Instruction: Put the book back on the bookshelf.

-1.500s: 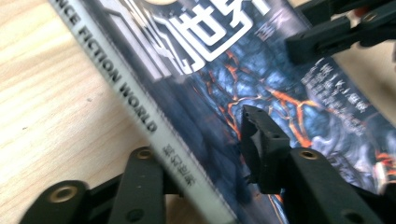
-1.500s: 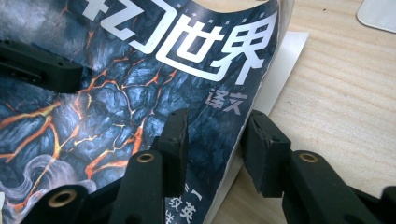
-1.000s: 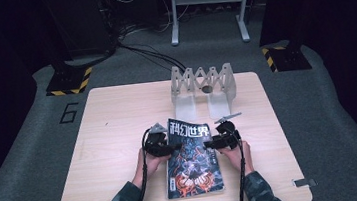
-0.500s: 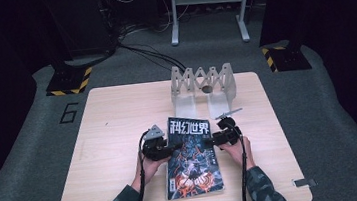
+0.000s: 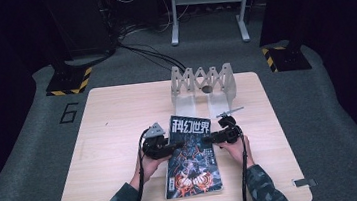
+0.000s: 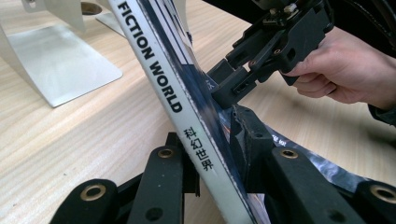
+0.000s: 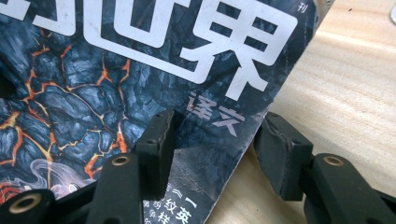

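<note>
High view: the magazine point(image 5: 192, 157) lies near the front middle of the table point(image 5: 118, 117), its spine edge lifted on the person's left. The left gripper point(image 5: 171, 146) has its fingers point(image 6: 245, 149) clamped on that spine edge, as the left gripper view shows. The right gripper point(image 5: 209, 138) reaches over the opposite edge. In the right gripper view its fingers point(image 7: 156, 140) stand apart astride the cover's edge, having just been closing, with the cover between them but not yet pinched.

To do this step well, the right gripper should probably settle squarely on the edge and close fully before any lift, so both sides rise together and the thin cover does not buckle or tear. A metal rack point(image 5: 204, 82) stands behind the magazine, well apart. Tilting the magazine upright should stay slow.
</note>
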